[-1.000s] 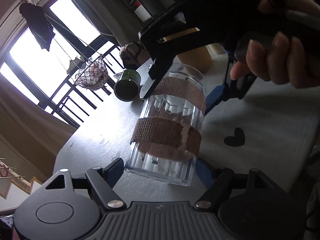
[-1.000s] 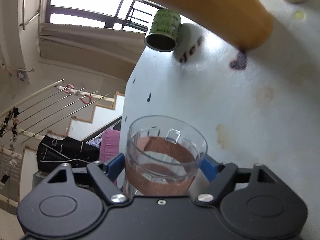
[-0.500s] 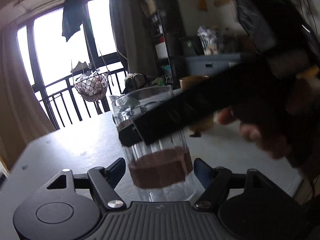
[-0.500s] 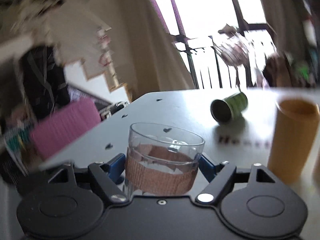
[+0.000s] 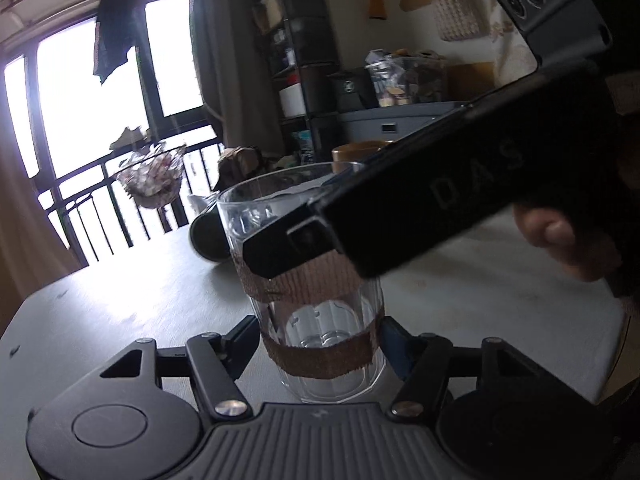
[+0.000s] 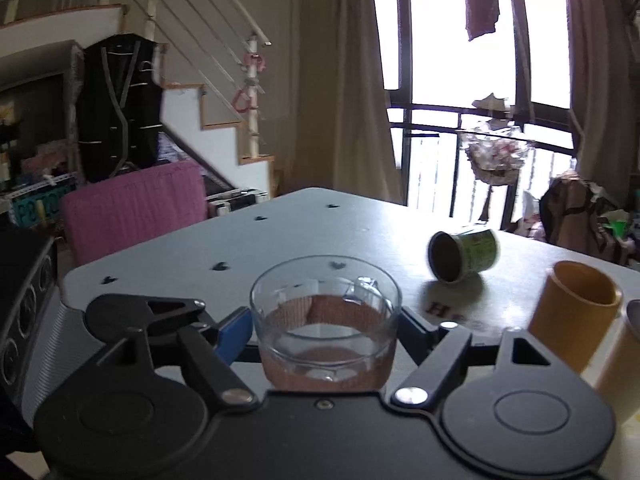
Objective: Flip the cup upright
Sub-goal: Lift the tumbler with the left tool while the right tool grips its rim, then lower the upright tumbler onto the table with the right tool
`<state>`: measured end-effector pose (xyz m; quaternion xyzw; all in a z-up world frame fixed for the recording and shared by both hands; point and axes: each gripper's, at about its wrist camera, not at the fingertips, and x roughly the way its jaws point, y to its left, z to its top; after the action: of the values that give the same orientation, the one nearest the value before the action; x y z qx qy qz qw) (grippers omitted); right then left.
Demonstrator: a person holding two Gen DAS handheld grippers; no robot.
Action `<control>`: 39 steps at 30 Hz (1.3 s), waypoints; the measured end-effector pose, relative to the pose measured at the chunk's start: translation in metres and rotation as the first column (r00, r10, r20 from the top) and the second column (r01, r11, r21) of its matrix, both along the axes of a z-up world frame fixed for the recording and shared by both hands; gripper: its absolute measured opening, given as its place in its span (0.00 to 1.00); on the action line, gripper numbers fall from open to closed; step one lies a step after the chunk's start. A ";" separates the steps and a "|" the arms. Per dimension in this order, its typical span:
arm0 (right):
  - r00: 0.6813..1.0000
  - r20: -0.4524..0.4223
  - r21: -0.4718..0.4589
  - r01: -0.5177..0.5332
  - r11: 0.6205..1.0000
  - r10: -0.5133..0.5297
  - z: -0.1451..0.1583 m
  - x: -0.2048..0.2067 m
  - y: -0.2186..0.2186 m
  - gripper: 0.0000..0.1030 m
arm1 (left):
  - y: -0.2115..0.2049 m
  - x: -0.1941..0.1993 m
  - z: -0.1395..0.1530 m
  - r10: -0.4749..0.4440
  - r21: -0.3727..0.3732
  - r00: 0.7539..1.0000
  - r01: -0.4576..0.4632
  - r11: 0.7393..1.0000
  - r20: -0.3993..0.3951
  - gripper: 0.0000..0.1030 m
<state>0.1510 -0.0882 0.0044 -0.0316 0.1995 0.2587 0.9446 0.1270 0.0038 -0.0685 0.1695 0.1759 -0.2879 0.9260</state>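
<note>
The cup [image 5: 316, 280] stands upright on the desk [image 6: 288, 232], mouth up; the left gripper [image 5: 318, 340] has its jaws gripping its lower band; the right gripper [image 6: 326, 328] has its jaws gripping it higher; a green can [image 6: 464, 254] lies nearby.

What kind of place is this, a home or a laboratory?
Most likely a lived-in home. A staircase rises behind the table, clothing hangs beside it, and a cluttered storage shelf stands near the balcony window.
</note>
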 end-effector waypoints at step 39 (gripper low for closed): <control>0.954 0.099 0.075 0.276 0.958 -0.282 0.041 0.029 -0.058 0.98 | -0.018 0.054 0.037 0.123 -0.138 0.990 -0.113 0.984 0.065 0.98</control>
<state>0.1804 -0.1459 0.0458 0.0112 0.1425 0.1266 0.9816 0.1806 -0.0139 -0.0320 0.1066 0.1317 -0.2370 0.9566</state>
